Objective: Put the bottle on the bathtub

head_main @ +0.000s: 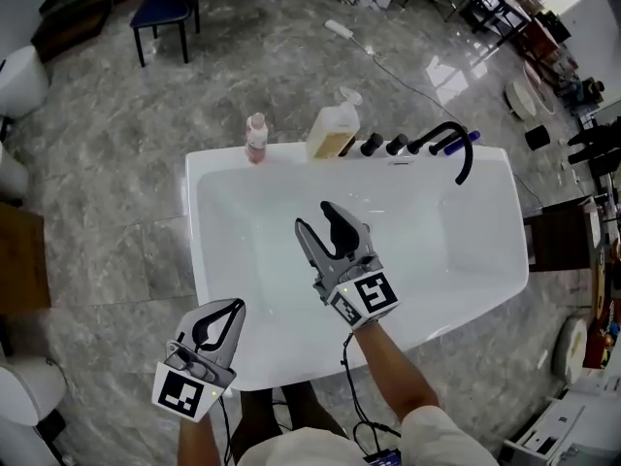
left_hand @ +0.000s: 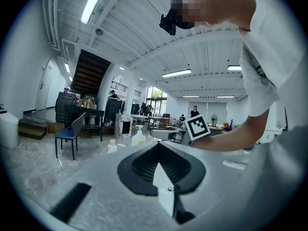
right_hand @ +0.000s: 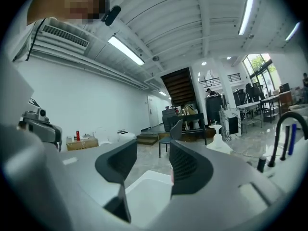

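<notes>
Two grippers hang over the near part of a white bathtub (head_main: 218, 163). The left gripper (head_main: 236, 307) sits by the near rim with its dark jaws pressed together, tips meeting and nothing caught between them. The right gripper (head_main: 314, 216) reaches further in over the basin, its ribbed jaws standing well apart and empty. Both forearms are cut off by the lower edge of the head view. The bottle (head_main: 256, 138), small, with pink contents and a pale cap, stands upright on the far rim, well apart from both grippers; its label is too small to read. Near it on the same rim stands a larger pump bottle (head_main: 332, 132) of yellowish liquid, then a row of black knobs (head_main: 396, 145) and a curved black faucet (head_main: 456, 144). The tub is smooth and glossy with rounded corners. Around it lies a polished grey floor (head_main: 116, 144) with marble-like veining, a blue chair (head_main: 163, 13) at the far side, and cluttered desks, hard to make out, toward the upper right corner.
</notes>
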The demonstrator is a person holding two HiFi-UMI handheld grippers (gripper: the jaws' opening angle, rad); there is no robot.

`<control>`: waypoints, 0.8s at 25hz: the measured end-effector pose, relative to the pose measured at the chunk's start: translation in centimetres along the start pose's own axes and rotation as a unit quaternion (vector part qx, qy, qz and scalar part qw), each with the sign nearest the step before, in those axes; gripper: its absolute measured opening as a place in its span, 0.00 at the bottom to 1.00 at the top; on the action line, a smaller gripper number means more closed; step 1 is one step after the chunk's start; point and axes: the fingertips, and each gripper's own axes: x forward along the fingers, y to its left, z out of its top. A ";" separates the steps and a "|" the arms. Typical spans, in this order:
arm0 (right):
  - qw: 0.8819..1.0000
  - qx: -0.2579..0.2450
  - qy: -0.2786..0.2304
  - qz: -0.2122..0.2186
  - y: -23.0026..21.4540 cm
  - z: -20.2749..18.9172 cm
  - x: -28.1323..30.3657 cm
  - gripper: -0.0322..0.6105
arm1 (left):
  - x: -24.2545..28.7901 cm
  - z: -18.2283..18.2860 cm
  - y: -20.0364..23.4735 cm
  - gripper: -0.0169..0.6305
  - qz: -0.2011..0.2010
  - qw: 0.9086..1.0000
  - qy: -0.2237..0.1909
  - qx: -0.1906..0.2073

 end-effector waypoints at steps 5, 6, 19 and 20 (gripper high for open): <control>1.000 0.007 -0.005 -0.007 1.6 4.5 -5.0 0.40 | -0.4 4.1 -2.3 0.03 -0.014 1.000 -0.011 0.011; 1.000 0.006 -0.006 -0.009 1.9 5.5 -6.0 0.40 | -0.5 4.9 -2.7 0.03 -0.016 1.000 -0.012 0.014; 0.999 -0.012 -0.033 -0.017 8.4 17.0 -16.5 0.34 | -3.9 12.1 -7.1 0.03 -0.034 0.998 -0.026 0.043; 0.999 -0.014 -0.035 -0.019 8.8 17.4 -17.3 0.34 | -4.1 11.8 -7.4 0.03 -0.036 0.998 -0.017 0.047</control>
